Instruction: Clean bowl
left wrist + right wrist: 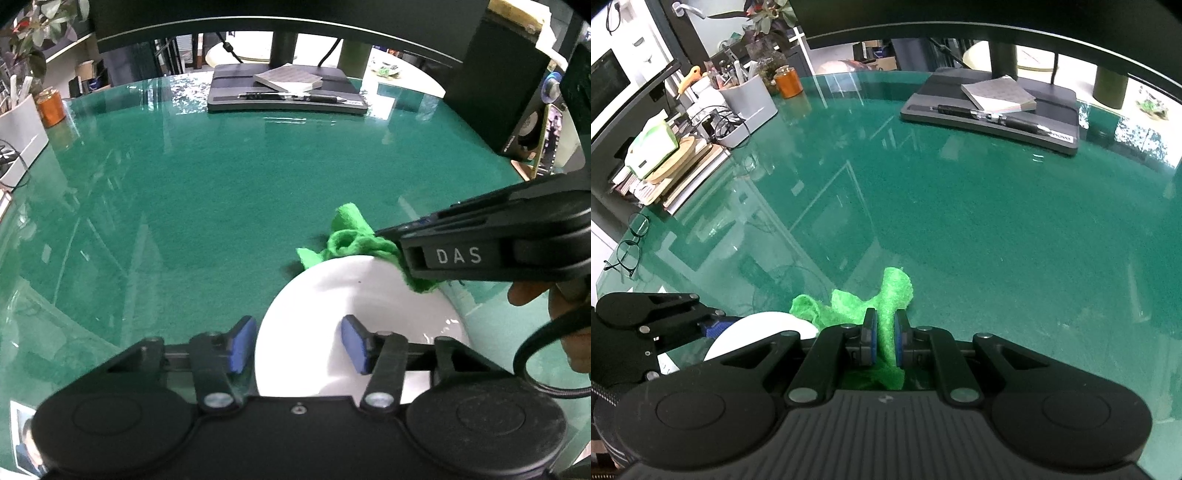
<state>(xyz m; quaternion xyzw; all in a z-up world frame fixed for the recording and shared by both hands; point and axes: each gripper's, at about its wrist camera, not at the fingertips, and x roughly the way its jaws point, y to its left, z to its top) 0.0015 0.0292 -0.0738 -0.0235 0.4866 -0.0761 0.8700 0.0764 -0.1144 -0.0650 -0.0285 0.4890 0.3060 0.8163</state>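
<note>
Green cloth (888,314) pinched by right gripper (885,339)

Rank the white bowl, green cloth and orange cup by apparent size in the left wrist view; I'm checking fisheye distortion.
1. white bowl
2. green cloth
3. orange cup; farther away, so its true size is unsure.

A glass-topped green surface (960,221) carries a dark monitor stand (993,110) at its far side, with a notepad (999,96) and a black pen (990,117) lying on it. At the left edge sit an orange cup (788,83), a grey organizer (750,99), a tissue pack (652,146) on stacked books, and 1 pair of glasses (629,243).
</note>
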